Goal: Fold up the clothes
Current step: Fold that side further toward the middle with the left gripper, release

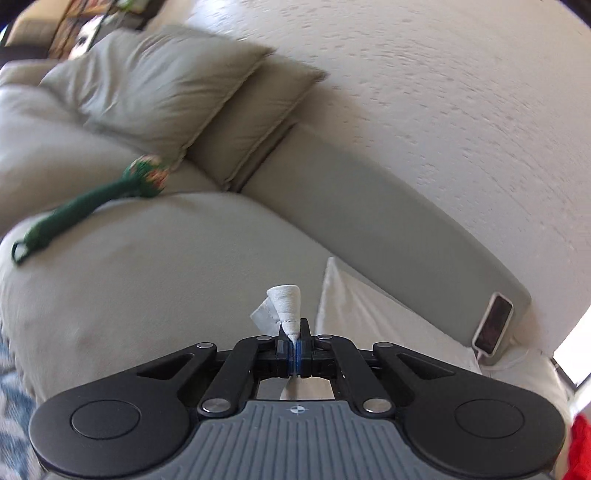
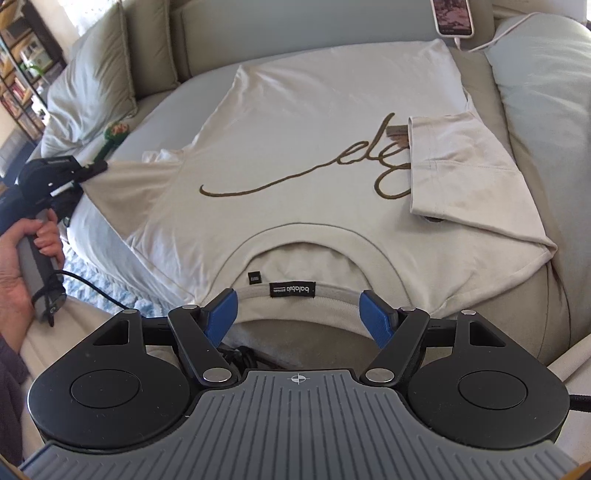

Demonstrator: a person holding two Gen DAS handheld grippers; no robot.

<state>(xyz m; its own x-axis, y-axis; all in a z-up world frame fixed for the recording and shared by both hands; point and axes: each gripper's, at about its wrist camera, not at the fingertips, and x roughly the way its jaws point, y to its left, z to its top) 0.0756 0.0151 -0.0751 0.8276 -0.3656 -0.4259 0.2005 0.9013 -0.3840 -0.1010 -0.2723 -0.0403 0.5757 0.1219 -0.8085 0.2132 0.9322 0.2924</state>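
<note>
A cream T-shirt lies face up across the sofa seat, its collar toward the front edge and one sleeve already folded in over the brown script lettering. The left gripper is clamped on the tip of the other sleeve, drawn out over the seat's side edge (a hand grips its handle). The right gripper hovers spread wide just before the collar, holding nothing; a phone leans against the backrest.
</note>
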